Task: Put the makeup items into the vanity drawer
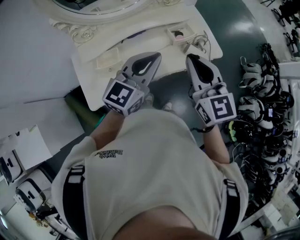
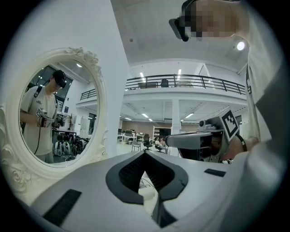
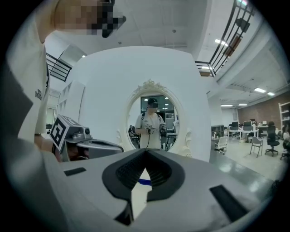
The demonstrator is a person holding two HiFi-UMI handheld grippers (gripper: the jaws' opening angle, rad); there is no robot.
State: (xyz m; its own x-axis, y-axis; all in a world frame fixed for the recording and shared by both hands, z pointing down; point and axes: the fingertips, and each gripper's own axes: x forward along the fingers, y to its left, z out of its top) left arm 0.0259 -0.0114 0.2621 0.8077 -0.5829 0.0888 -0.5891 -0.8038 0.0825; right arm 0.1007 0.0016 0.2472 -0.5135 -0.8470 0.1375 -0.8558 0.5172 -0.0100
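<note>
Beige T-shirt (image 1: 154, 154) with black straps fills the head view's lower frame. Above it, the grey left gripper (image 1: 156, 57) and grey right gripper (image 1: 190, 58) sit side by side, both with jaws closed on nothing, at the white ornate vanity table (image 1: 89, 79). Farther up, right of centre, its small drawer (image 1: 185, 31) stands open with a dark round item (image 1: 178, 33) inside. The white-framed oval mirror (image 1: 98, 4) lies at the top edge.

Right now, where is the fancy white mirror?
Head view: the mirror sits top left, at the back of the white vanity, beyond the left gripper.
</note>
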